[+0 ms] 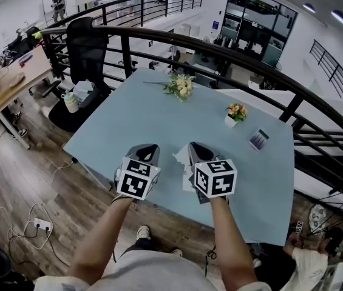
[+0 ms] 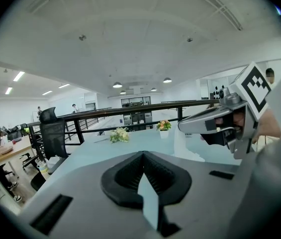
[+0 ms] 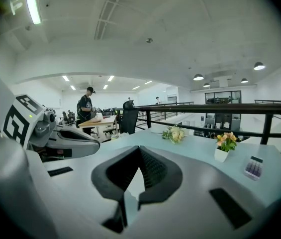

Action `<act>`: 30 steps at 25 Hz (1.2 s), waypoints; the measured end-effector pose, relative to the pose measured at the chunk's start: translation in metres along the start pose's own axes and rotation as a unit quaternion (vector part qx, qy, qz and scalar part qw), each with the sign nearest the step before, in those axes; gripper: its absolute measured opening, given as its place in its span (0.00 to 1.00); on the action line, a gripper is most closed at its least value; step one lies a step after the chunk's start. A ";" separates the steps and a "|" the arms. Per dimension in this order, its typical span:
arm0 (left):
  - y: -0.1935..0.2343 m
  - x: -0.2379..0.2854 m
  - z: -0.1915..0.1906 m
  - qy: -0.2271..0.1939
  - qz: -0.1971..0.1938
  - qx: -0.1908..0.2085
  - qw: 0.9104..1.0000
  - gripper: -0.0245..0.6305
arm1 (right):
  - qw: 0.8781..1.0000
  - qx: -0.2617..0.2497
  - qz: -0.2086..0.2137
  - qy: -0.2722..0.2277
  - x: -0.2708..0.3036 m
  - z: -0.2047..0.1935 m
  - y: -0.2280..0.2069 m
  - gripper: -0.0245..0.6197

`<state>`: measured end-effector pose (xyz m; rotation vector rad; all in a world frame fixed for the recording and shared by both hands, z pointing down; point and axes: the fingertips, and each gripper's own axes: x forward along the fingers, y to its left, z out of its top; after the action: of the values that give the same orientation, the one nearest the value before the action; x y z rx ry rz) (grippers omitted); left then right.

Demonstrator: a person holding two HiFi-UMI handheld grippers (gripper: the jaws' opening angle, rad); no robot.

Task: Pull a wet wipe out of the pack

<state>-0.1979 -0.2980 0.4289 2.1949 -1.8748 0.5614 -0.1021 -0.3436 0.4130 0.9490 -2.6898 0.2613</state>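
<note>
Wet wipe (image 1: 181,159) looks already out: a white sheet hangs from the right gripper (image 1: 194,148), jaws pinched shut on it, well short and left of the pack (image 1: 259,139). Left gripper (image 1: 150,148), further left of the pack, jaws closed, nothing visible in them. My read: hold the pinch firm, lift steadily, keep the sheet off the table (image 1: 159,111). Nothing touches the pack.
</note>
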 end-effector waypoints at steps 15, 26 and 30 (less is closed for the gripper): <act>0.054 -0.039 -0.021 0.002 0.077 -0.033 0.997 0.03 | 0.997 -0.032 0.068 -0.008 0.035 0.013 0.055 0.05; 0.099 -0.068 -0.030 -0.002 0.126 -0.053 0.991 0.03 | 0.993 -0.054 0.104 -0.015 0.058 0.026 0.095 0.05; 0.107 -0.073 -0.033 -0.003 0.135 -0.054 0.989 0.03 | 0.993 -0.059 0.101 -0.020 0.063 0.027 0.101 0.05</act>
<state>-0.3168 -0.2382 0.4194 1.8908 -2.1685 0.4831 -0.2187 -0.3101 0.3996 0.6549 -2.8056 0.1231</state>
